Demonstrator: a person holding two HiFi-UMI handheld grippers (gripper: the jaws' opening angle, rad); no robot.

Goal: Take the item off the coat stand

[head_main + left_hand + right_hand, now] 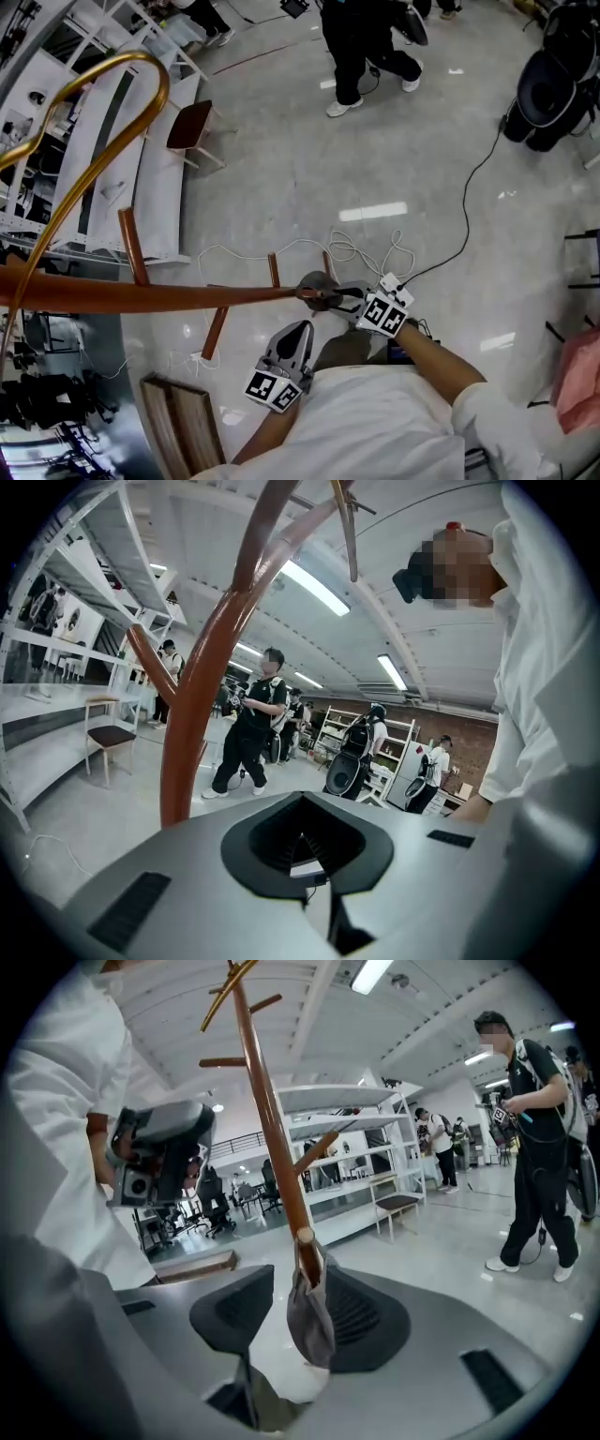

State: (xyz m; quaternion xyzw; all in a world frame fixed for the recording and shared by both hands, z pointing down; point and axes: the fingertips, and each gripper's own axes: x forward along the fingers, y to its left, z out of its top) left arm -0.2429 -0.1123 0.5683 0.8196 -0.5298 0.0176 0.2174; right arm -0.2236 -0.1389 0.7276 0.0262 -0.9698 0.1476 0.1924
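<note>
A wooden coat stand [187, 300] carries a limp grey cloth item [309, 1321] on the tip of one arm. The right gripper [333, 298] is at that tip with its jaws spread either side of the cloth, not yet pinching. The left gripper [300, 330], jaws pressed together and empty, waits just short of the stand. A sideways tug could rock the unsteadied stand. Closing may catch the wooden tip with the cloth, or a shallow pinch may slip.
</note>
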